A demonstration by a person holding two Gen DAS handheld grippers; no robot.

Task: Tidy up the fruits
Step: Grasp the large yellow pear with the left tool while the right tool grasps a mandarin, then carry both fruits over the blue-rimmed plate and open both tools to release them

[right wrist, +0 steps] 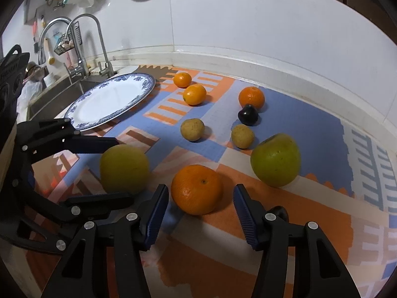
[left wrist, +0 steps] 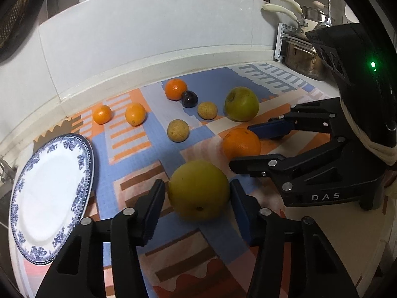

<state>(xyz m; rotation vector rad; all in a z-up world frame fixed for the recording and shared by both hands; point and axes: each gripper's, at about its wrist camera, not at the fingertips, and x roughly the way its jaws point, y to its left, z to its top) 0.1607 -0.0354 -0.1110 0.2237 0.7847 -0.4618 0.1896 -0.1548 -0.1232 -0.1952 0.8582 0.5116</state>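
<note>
A big yellow fruit lies on the patterned mat between the fingers of my left gripper. The pads stand close beside it, with a thin gap on its left side. A large orange lies between the fingers of my right gripper, with a clear gap on its right side. Both fruits rest on the mat. A blue-rimmed white plate lies empty to the left.
Farther back on the mat lie a green apple, three smaller oranges, a dark plum and two brown round fruits. A sink with faucets lies beyond the plate. A metal pot stands at the right.
</note>
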